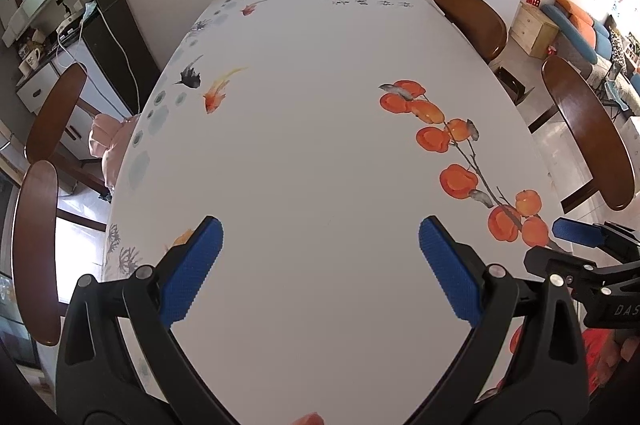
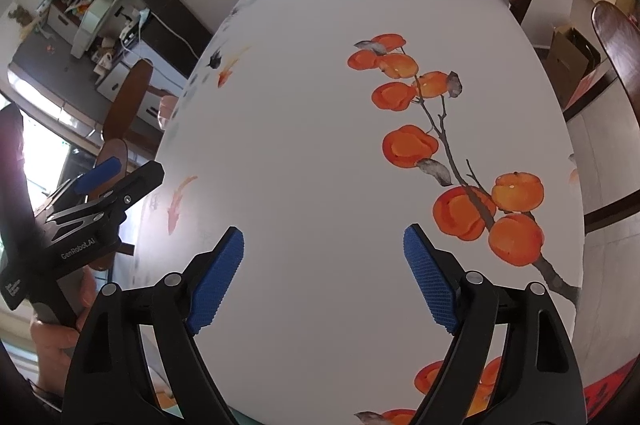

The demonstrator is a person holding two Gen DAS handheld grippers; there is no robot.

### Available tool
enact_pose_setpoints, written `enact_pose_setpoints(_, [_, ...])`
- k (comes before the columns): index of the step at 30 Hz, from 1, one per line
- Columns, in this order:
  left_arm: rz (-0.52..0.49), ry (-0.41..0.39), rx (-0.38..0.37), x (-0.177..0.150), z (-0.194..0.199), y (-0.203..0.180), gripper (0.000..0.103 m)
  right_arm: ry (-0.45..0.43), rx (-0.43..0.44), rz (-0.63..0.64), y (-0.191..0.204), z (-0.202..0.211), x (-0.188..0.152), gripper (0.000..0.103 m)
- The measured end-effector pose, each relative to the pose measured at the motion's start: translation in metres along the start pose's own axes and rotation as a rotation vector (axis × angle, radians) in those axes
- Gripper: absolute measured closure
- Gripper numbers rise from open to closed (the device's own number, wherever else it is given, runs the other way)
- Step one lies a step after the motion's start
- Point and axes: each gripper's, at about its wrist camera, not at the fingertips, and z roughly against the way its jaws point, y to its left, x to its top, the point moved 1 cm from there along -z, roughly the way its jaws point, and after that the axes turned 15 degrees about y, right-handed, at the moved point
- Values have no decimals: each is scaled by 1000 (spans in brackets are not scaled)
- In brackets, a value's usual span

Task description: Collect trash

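Claws hung released over your table (image 1: 312, 145): left claw (image 1: 320, 237) gaped on nothing, right claw (image 2: 323, 245) likewise, with the painted fruit (image 2: 408, 145) at two o'clock.

The left claw (image 1: 320, 229) points steeply down over the table (image 1: 304, 129) near its front edge, jaws wide apart with nothing between them. The right claw (image 2: 323, 237) hangs just beside it, equally tilted, jaws spread and empty. A hand (image 2: 56, 333) grips the left handle.
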Motion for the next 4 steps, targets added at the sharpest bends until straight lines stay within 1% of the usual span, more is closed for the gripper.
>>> enact_pose_setpoints(4, [3,4,-1,-1,0,0,7,-1,4,0,1,-1,0,21])
